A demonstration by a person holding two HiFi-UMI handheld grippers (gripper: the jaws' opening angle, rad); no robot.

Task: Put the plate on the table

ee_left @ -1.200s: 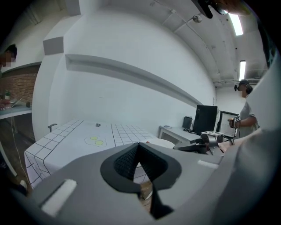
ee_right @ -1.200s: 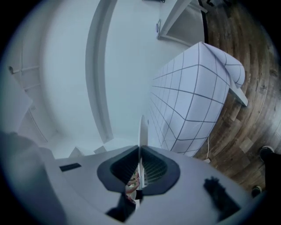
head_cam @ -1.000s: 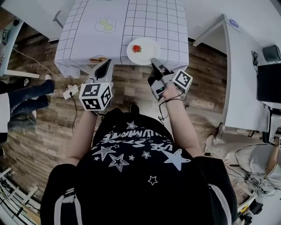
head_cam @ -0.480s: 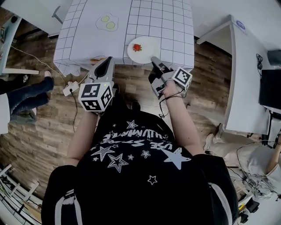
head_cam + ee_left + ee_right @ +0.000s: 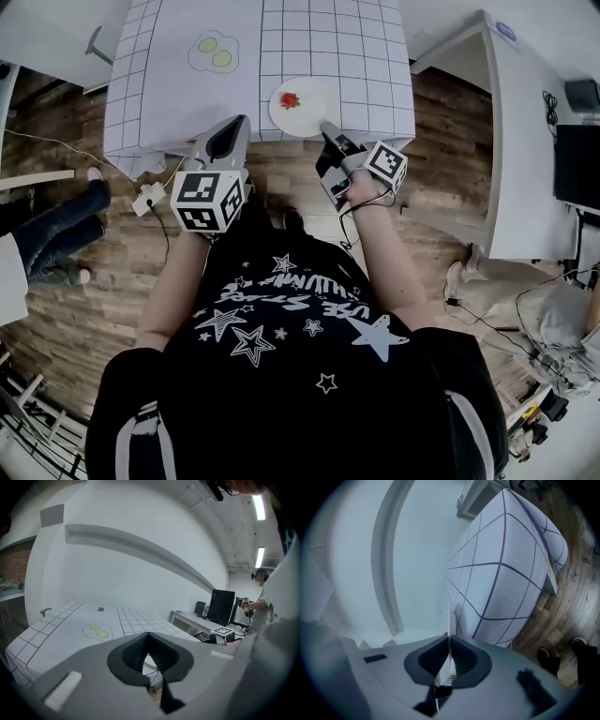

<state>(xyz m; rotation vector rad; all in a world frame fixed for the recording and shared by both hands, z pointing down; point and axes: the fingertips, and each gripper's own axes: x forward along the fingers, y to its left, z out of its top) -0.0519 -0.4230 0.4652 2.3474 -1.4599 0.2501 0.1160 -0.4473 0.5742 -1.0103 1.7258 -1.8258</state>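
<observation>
A white plate [image 5: 305,105] with a red strawberry [image 5: 290,99] on it lies on the checked tablecloth of the table [image 5: 187,103], near its front edge. My right gripper [image 5: 326,127] is shut on the plate's near rim. In the right gripper view the plate [image 5: 449,620] shows edge-on as a thin line pinched between the jaws. My left gripper [image 5: 226,139] hangs at the table's front edge, left of the plate, shut with nothing in it; in the left gripper view its jaws meet in front of the tabletop [image 5: 70,630].
A fried-egg print [image 5: 214,52] lies on the cloth at the far left. A white desk [image 5: 525,141] with a monitor [image 5: 574,150] stands at the right. Someone's legs [image 5: 56,225] and a cabled power strip [image 5: 145,197] are on the wooden floor at the left.
The head camera has shifted a little. The right gripper stays shut on the plate's rim. The left gripper has crept slightly closer to the table's front edge.
</observation>
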